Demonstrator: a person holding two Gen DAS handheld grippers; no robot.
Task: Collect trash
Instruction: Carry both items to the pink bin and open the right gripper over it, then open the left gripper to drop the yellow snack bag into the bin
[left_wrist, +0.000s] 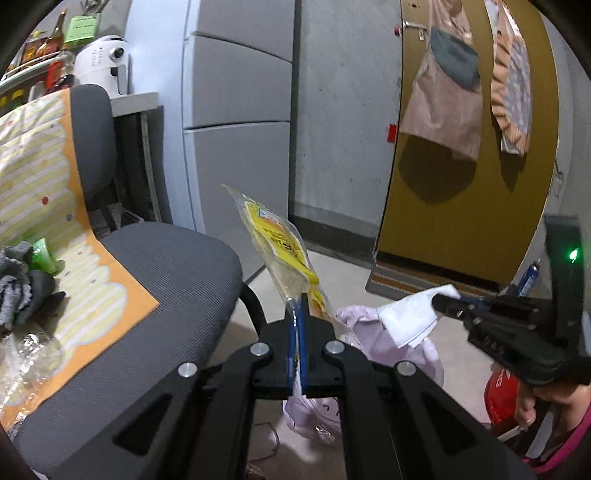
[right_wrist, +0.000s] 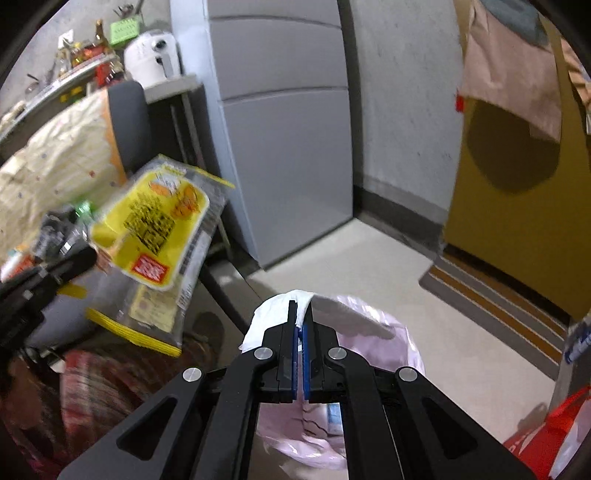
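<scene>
Both black, angular two-finger grippers are clenching pieces of trash over a thin, crinkled pale-lilac plastic bin bag (right_wrist: 373, 332) that is standing open on the pale floor. Left gripper (left_wrist: 301, 299) is pinching the bottom edge of a flat, glossy clear-and-yellow plastic food wrapper (left_wrist: 277, 243) between its blue-lined pads, and the wrapper is sticking up and tilting away to the left, stiff and slightly creased. In the right wrist view the same wrapper (right_wrist: 155, 236) is showing its broad printed yellow face with a red label. Right gripper (right_wrist: 303, 306) is squeezing a soft, crumpled white paper tissue (right_wrist: 273, 314), which is folding over the fingertips and draping down the left side; the left wrist view is showing that tissue (left_wrist: 410, 317) hanging limp from the right gripper (left_wrist: 445, 301), just above the bag's mouth (left_wrist: 365, 332). A hand (left_wrist: 532, 406) is wrapping around the right gripper's handle. Beside the bag, a grey woven-fabric office chair (left_wrist: 177, 280) is carrying a striped yellow-and-orange paper sheet (left_wrist: 70, 236) and dark, fuzzy grey cloth (left_wrist: 22, 280). A smooth grey cabinet (left_wrist: 236, 92) is standing behind it.
</scene>
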